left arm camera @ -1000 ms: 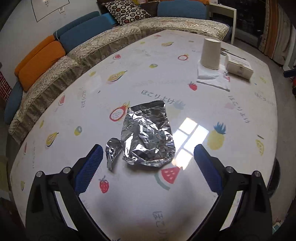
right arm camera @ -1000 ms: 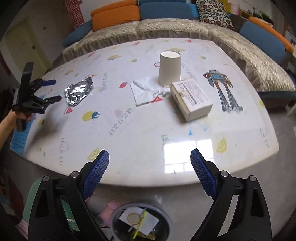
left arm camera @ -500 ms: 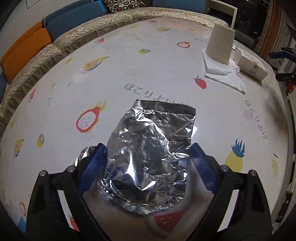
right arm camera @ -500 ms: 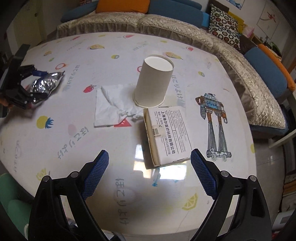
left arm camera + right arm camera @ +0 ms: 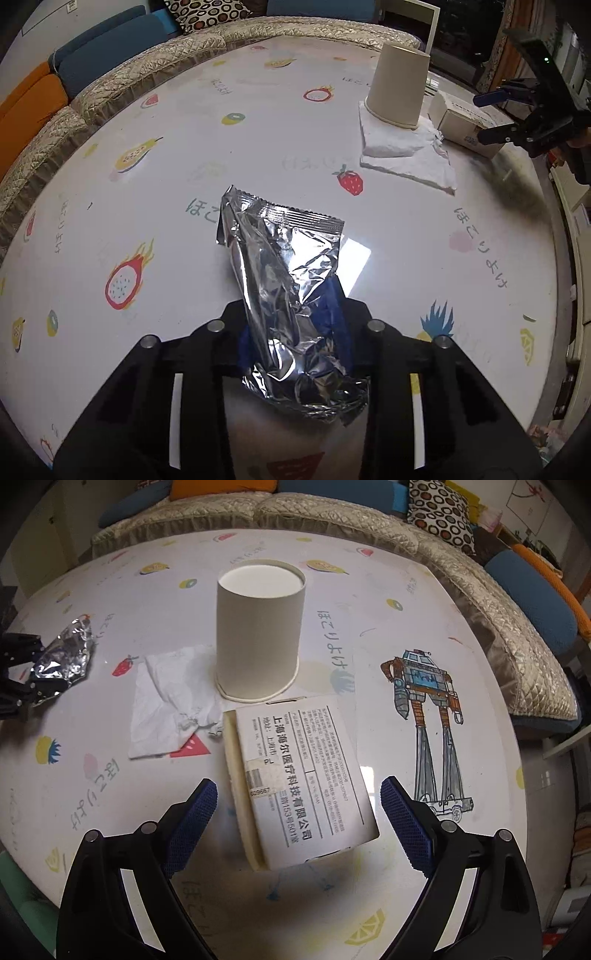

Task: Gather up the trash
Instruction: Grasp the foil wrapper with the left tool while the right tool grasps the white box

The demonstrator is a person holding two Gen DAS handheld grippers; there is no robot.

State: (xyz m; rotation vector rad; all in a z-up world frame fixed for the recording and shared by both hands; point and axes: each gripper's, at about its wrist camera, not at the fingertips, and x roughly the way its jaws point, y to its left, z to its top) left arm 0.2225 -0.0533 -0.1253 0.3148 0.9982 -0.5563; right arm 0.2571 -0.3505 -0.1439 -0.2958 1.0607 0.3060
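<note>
Crinkled silver foil bag. White bench printed with fruit pictures, grey-green lettering and a robot drawing. Off-white paper cup, white tissue, white box with black print. Black tools with blue textured pads.

A round white table printed with small fruit pictures, pale Japanese lettering and a drawn robot figure. Around its far edge curves a sofa with a quilted beige cover, blue and orange cushions, and a spotted pillow.
</note>
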